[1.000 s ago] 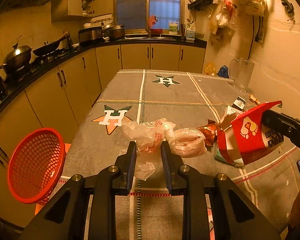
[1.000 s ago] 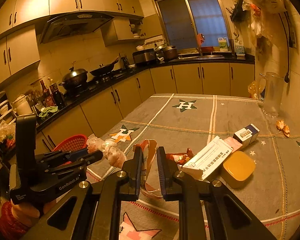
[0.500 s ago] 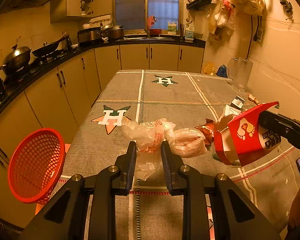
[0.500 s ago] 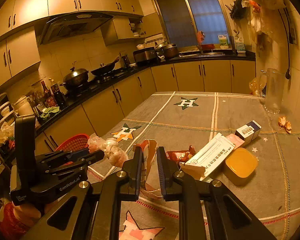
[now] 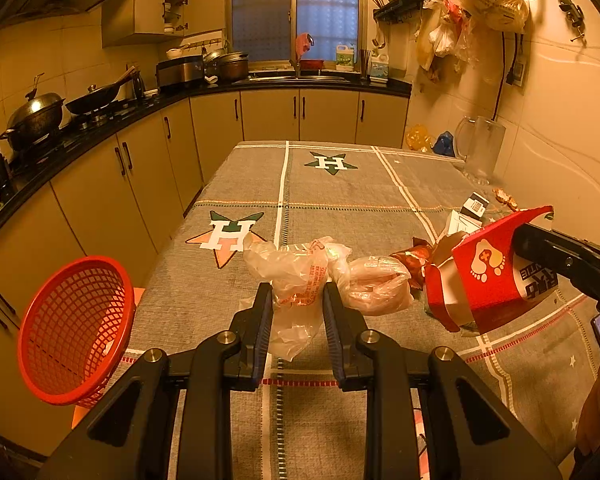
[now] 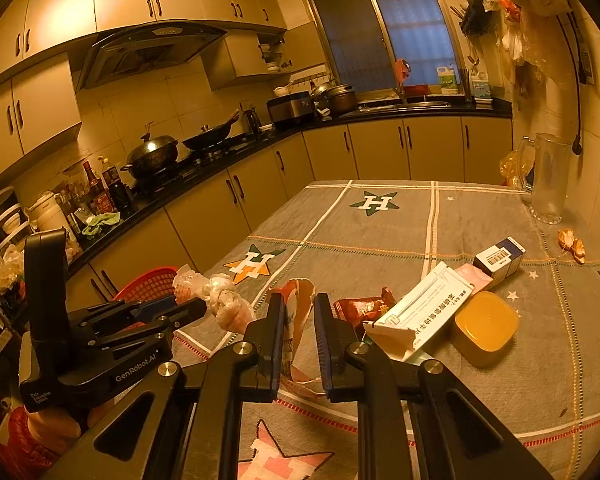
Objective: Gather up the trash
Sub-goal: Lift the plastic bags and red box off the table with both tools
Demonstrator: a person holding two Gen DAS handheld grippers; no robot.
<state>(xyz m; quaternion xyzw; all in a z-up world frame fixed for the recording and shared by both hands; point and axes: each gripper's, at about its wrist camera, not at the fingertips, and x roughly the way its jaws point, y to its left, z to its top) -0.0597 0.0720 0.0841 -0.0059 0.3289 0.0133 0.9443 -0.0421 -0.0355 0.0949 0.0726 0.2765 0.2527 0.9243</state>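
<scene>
The left gripper [image 5: 296, 304] was squeezed on a crumpled clear plastic bag [image 5: 300, 276]. Its two fingers [image 5: 260, 320] stood close together with the bag pinched between them. The bag was lifted above the table [image 5: 340, 196], and its knotted end stuck out to the right, near a shiny brown wrapper [image 5: 414, 258].

The right gripper [image 6: 298, 320] was squeezed on a red paper box [image 5: 492, 272] with little white feet printed on it. The box was squashed flat between the fingers [image 6: 274, 332] and hung above the table.

More trash lay on the table: a long white box [image 6: 424, 308], a small box with a barcode [image 6: 500, 256] and a round yellow lid [image 6: 486, 326]. A red basket [image 5: 76, 328] sat tipped on its side just beside the left edge of the table.
</scene>
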